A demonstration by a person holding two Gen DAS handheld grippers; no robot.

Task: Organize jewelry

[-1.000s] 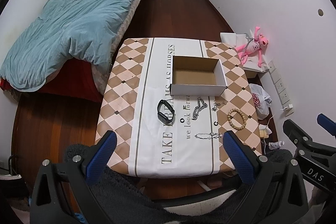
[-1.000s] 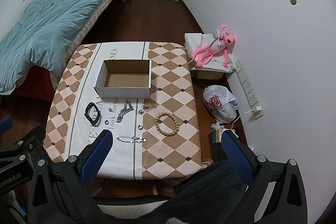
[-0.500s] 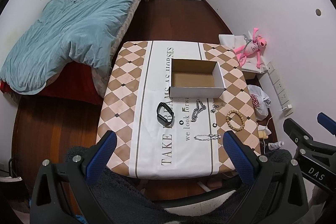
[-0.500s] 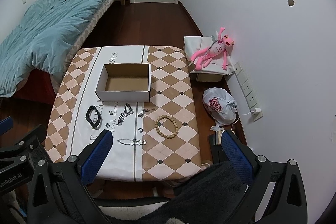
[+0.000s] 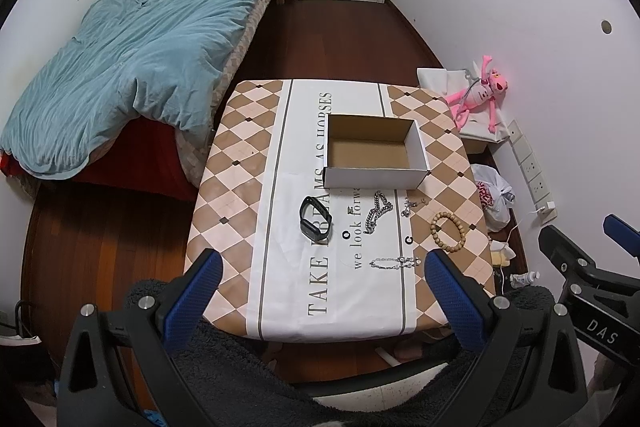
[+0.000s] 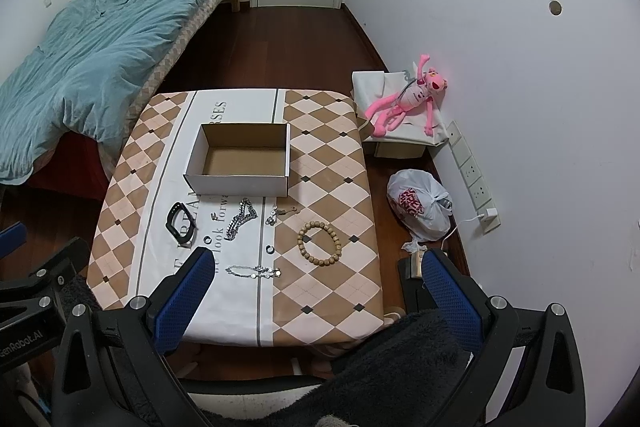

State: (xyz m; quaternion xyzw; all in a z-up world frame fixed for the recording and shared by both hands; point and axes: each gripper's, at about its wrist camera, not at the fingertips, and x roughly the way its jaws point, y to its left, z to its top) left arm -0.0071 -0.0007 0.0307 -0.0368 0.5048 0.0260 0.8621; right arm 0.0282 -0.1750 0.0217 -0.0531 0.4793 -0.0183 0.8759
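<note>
1. Compared with one second ago, both cameras sit a little higher and further back: the table point(image 5: 236, 187) looks smaller, and more of the floor and the door shows. Nothing on the table has moved.

2. The left gripper point(image 5: 320, 291) hangs above the near edge of the table with its jaws spread wide and nothing between them. The right gripper point(image 6: 316, 291) is the same: released, holding nothing, well above the table.

3. All the jewelry lies on the tablecloth in front of the cardboard box point(image 5: 374, 183), between the box and the person. The box is open, and I see nothing inside.

4. From left to right there is a black wristband point(image 5: 315, 219), a heavy silver chain point(image 5: 378, 213), a small silver piece point(image 5: 412, 205) that I cannot identify, and a wooden bead bracelet point(image 5: 449, 231). Nearer to the person lie two small dark rings point(image 5: 346, 235) and point(image 5: 408, 239), and a thin silver bracelet point(image 5: 394, 262).

5. In my judgement the task has not really started, because no piece is in the box. The small pull back looks like a pause before the first reach.

6. The bead bracelet is nearest the right gripper and the wristband nearest the left, so these seem good first picks. The thin chain and the rings lie flat and will probably be harder to pinch.
</note>
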